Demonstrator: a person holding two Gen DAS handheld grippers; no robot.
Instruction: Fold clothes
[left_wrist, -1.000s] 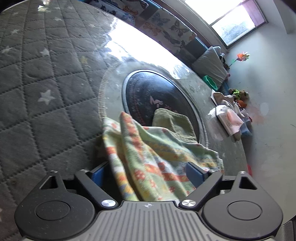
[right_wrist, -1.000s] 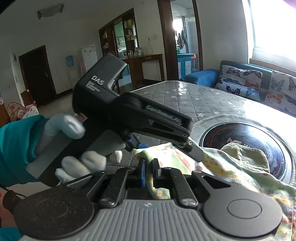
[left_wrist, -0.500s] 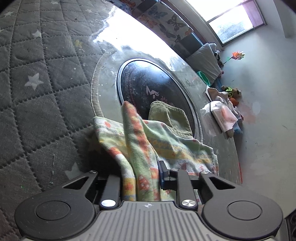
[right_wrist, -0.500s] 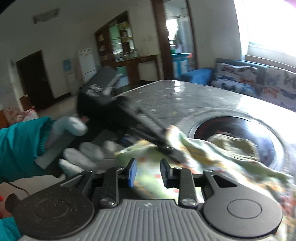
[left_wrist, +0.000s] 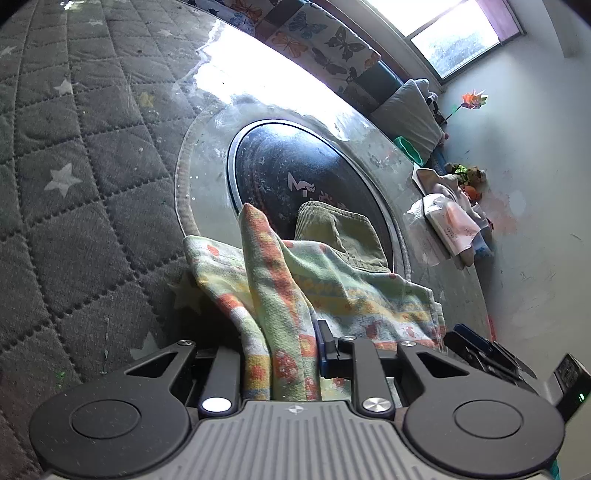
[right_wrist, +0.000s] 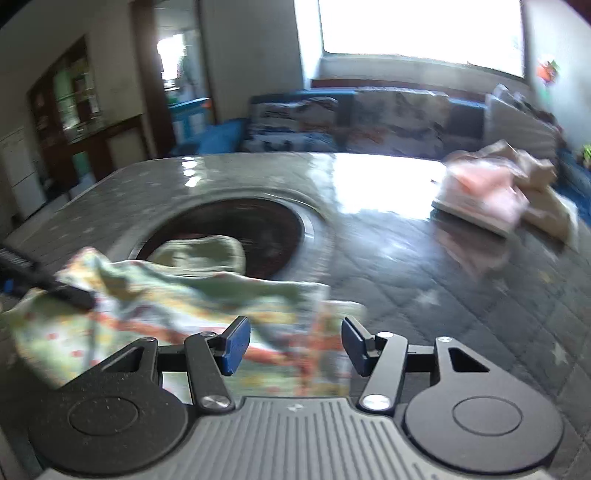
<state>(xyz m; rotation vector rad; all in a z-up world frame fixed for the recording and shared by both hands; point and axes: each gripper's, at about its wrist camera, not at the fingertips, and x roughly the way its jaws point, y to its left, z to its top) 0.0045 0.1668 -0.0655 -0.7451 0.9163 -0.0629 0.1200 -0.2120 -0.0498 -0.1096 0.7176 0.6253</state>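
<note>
Left wrist view shows my left gripper (left_wrist: 282, 354) with its fingers closed on a bunched ridge of the patterned cloth (left_wrist: 332, 288), a pale green piece with orange and yellow print. I judge that I hold it by this gathered edge so the rest can hang and spread for a fold. The cloth trails away from the fingers onto the quilted desk cover (left_wrist: 74, 184) and over the rim of the round dark hotplate (left_wrist: 295, 170) set in the desk, where an olive corduroy garment (left_wrist: 340, 232) lies partly under it.

My right gripper (right_wrist: 295, 341) has its fingers spread wide apart, with the cloth's printed hem lying between and just beyond them but not pinched. That open stance suits lining up on a second edge, though the right wrist view is blurred and I cannot tell whether either pad touches the fabric. A pink folded stack (right_wrist: 484, 192) sits well apart on the far side of the desk.
</note>
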